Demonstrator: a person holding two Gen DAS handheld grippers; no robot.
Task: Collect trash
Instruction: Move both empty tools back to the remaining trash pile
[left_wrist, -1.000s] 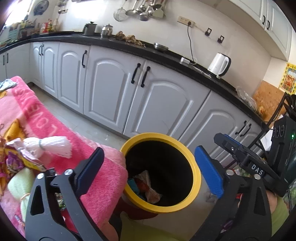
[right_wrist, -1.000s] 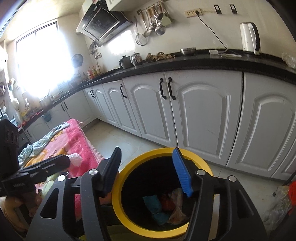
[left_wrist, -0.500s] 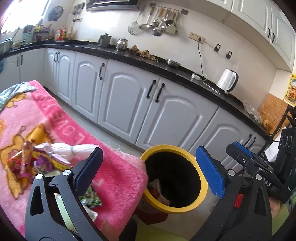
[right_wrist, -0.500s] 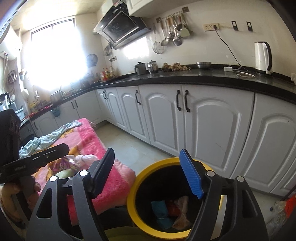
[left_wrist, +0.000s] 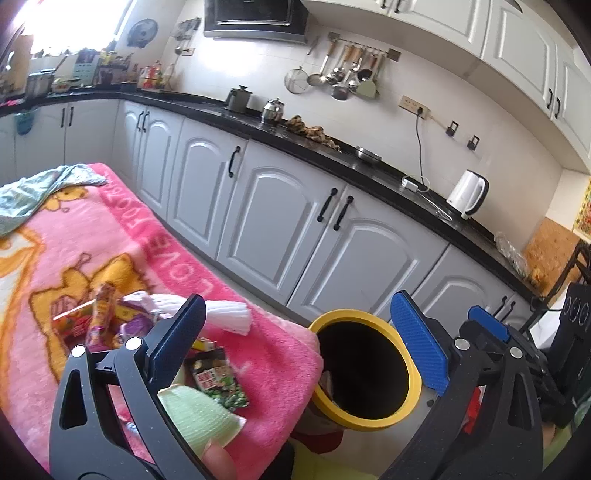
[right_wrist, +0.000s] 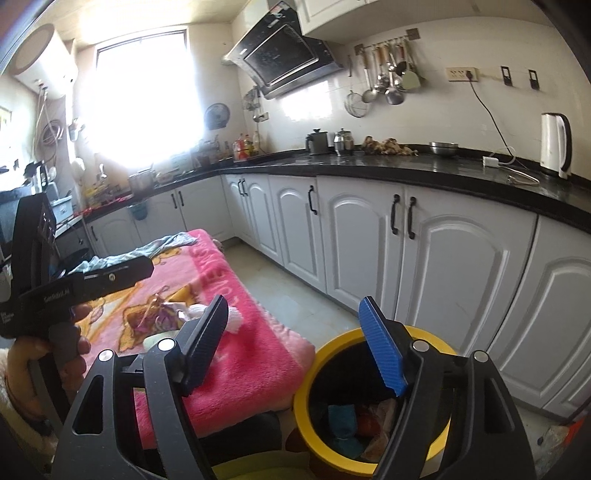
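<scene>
Between pickups: left gripper (left_wrist: 295, 339) and right gripper (right_wrist: 295, 347) both released, empty. Wrappers (left_wrist: 218, 380) lie on pink blanket (left_wrist: 122, 236), nine o'clock of yellow bin (left_wrist: 402, 402); next, grasp one

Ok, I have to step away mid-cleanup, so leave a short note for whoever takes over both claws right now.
Left claw: open, holding nothing.
Right claw: open, holding nothing, above the bin's near rim.
Yellow-rimmed bin: on the floor at the blanket's corner, some trash already inside.
Pink blanket: the snack wrappers, a white bundle and a pale green piece lie near the bin end.
Left: pick these up, drop them in the bin.
</scene>
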